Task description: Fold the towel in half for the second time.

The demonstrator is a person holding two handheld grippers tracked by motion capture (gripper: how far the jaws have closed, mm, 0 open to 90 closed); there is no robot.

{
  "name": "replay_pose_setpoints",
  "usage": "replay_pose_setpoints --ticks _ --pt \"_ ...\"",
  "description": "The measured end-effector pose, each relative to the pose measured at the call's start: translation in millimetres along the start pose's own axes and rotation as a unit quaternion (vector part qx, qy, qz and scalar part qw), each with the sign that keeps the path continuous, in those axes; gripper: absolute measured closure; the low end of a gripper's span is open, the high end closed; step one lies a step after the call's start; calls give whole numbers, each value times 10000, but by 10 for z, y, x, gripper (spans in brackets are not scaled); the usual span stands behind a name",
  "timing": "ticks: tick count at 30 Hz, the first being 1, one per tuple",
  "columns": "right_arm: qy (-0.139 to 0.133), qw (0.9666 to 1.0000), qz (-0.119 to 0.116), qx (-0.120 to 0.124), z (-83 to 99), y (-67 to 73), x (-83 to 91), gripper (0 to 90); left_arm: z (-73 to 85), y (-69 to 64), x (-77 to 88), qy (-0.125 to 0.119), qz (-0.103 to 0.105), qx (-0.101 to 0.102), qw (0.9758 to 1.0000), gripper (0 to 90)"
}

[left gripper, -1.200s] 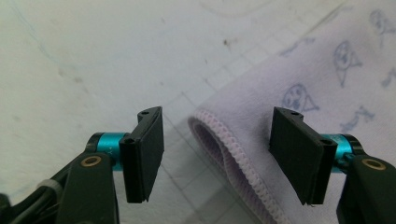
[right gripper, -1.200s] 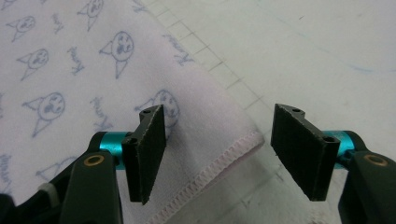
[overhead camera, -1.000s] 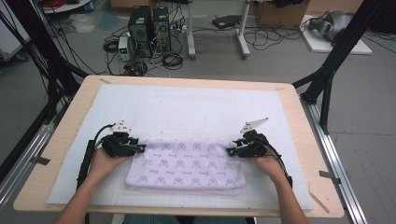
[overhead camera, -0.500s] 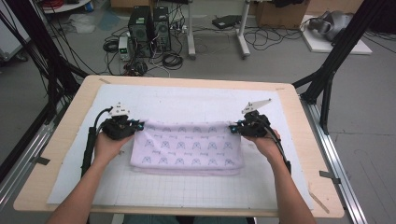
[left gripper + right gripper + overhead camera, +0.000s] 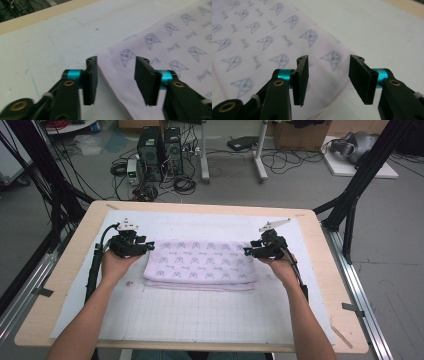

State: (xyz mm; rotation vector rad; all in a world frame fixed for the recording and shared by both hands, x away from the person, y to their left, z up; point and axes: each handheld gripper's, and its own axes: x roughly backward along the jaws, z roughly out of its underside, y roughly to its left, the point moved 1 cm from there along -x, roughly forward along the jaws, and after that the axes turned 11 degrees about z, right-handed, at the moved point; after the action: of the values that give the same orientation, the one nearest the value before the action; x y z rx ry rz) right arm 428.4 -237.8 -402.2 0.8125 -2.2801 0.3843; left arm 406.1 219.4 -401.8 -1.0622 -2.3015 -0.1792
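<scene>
Starting at the left, our left gripper (image 5: 149, 246) hovers at the left far corner of the folded towel (image 5: 200, 265), its jaws having just been opening; in the left gripper view they stand parted with the towel's hemmed corner (image 5: 110, 65) running between them, and neither pad presses on the cloth, so we read it as released. The towel itself lies flat on the white gridded mat (image 5: 200, 320) in the middle of the table (image 5: 65, 285), folded double, with the layered edges showing along the near side and the lavender cat print facing up.

We judge it light, soft and limp: it will sag and crease wherever it is unsupported, and it will not keep a shape between two hands unless both pull it taut. The weave looks slightly grippy rather than slick, so the pads should bite well, and nothing about it is fragile. The trouble we expect is layers: a pinch at a corner may catch only the top ply and let the fold fall open. We would take hold at the corners or along the short ends, pads reaching well over the hem so that every layer is caught, and lift both ends together.

At the right, our right gripper (image 5: 246, 251) hangs over the right far corner, jaws likewise having just been opening; in the right gripper view the printed cloth (image 5: 262, 50) lies beneath the gap, untouched, so it too is let go
</scene>
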Motion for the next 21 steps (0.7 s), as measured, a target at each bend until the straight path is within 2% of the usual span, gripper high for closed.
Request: replay_pose_setpoints --ticks 2,3,4,5,7,9,12,13,14,15,16,17,21 --pt "67 9999 -63 67 55 95 29 664 67 -95 9 136 183 -132 9997 721" --pt "23 9998 -175 79 94 145 43 748 119 -150 10 148 297 -162 9993 779" --pt "104 9994 -308 144 132 196 51 882 169 -197 6 219 428 -190 9987 830" --pt "235 9984 -448 240 173 251 51 894 237 -257 2 295 499 -235 9980 868" --pt "433 9971 -484 389 261 340 37 886 329 -326 -8 464 551 -300 9970 879" --pt "363 9972 -576 318 325 368 43 844 398 -358 -4 527 590 -302 9964 874" --pt "460 9970 -537 300 432 397 53 823 505 -374 -9 703 538 -274 9957 832" --pt "567 9964 -543 320 458 402 49 822 542 -378 -9 712 523 -280 9957 817" --pt "568 9964 -519 358 479 416 60 820 574 -382 7 623 517 -269 9964 811" --pt "416 9974 -426 409 508 437 90 815 585 -386 19 589 512 -252 9966 796" --pt "380 9974 -428 432 525 443 100 785 591 -389 36 591 510 -256 9966 776" --pt "386 9975 -451 395 548 449 115 745 599 -396 61 566 515 -252 9967 755" --pt "113 9973 -546 481 618 471 223 624 641 -413 137 506 613 -248 9965 648"
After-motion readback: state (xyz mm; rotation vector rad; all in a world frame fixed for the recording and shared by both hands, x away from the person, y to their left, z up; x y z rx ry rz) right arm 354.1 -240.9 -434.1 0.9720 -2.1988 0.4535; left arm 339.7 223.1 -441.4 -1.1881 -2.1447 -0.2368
